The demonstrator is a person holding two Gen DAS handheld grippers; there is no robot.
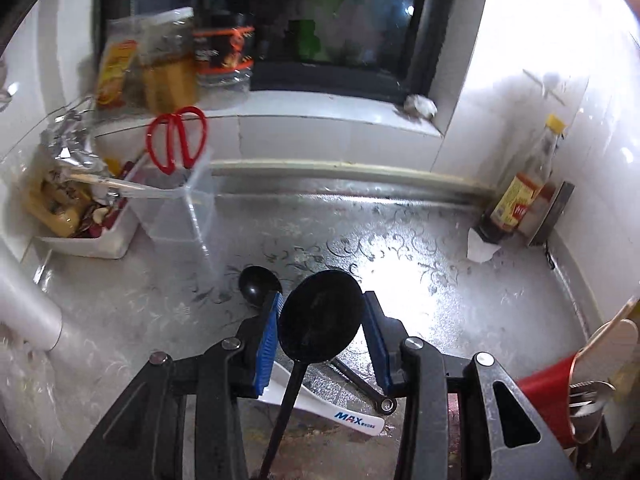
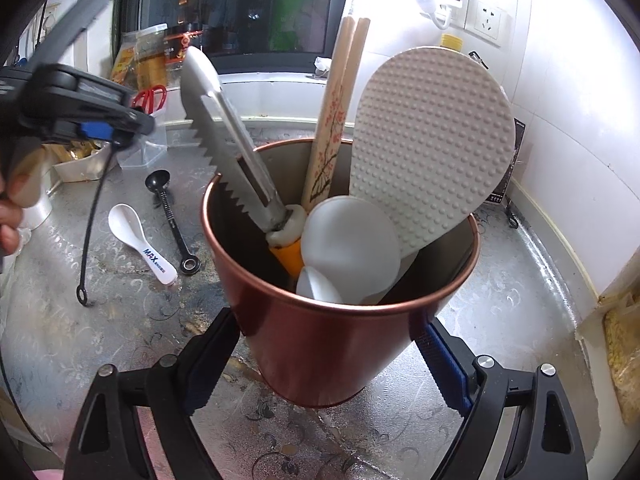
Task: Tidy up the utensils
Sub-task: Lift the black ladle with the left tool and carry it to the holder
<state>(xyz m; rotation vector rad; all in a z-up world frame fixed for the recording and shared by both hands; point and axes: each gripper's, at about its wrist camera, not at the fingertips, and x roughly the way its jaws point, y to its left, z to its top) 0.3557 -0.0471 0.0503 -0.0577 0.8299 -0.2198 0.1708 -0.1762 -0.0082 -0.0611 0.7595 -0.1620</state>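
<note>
A black long-handled spoon [image 1: 316, 328] hangs above the counter. My left gripper [image 1: 322, 294] is shut on its round bowl, and its thin handle [image 2: 91, 220] dangles down to a ring end. Under it on the counter lie a white spoon marked MAX [image 2: 140, 240] and a black measuring spoon [image 2: 170, 216]. My right gripper [image 2: 326, 324] is shut on a tilted copper-red cup [image 2: 320, 360]. The cup holds a serrated knife [image 2: 216, 128], chopsticks [image 2: 340, 112], a dimpled rice paddle [image 2: 432, 140] and white spoons. In the right wrist view the left gripper [image 2: 120, 128] is at the upper left.
At the back left stand a clear container with red scissors [image 1: 178, 140] and a white tray of packets [image 1: 80, 216]. A sauce bottle [image 1: 524, 192] is in the right corner. Wall sockets [image 2: 486, 20] are above. A hand [image 2: 8, 224] shows at the left edge.
</note>
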